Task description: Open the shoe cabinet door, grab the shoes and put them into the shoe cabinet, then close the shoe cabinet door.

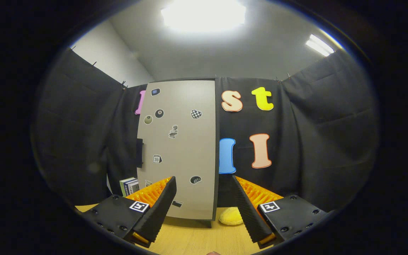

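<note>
Ahead, beyond the released claw [204, 184], stands the shoe cabinet door [179, 148] (seemingly shut).

Readable: "8" on ball sticker [159, 113], "10" on calendar sticker [157, 159], both on cabinet door [186, 170]

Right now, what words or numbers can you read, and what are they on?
"10", as far as I can tell: on the calendar sticker on the shoe cabinet door.
Other stickers on the door: too small to read.
Boxes beside the cabinet: print too blurred to read.
Square code markers on the gripper: patterns, no words. Its jaws stand open and empty, the door beyond them.
</note>
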A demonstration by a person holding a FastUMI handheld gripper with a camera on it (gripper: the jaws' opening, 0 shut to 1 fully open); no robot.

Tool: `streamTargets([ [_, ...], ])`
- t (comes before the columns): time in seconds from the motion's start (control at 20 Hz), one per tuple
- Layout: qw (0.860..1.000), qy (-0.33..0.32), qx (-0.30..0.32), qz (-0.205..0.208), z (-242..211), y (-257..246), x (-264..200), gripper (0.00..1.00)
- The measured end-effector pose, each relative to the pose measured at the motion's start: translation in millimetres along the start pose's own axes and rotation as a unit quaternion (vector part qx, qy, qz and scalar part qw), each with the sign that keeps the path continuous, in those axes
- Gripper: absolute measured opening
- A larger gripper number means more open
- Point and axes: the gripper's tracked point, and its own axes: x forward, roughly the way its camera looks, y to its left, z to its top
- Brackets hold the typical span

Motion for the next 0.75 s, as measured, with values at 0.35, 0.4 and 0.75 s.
streamTargets([
  [0.35, 1.0, 0.011, 0.002, -0.006, -5, 0, 3, 0.98],
  [0.4, 1.0, 0.01, 0.001, -0.005, -5, 1, 6, 0.97],
  [0.75, 1.0, 0.001, 0.004, 0.0, 2, 9, 15, 0.97],
])
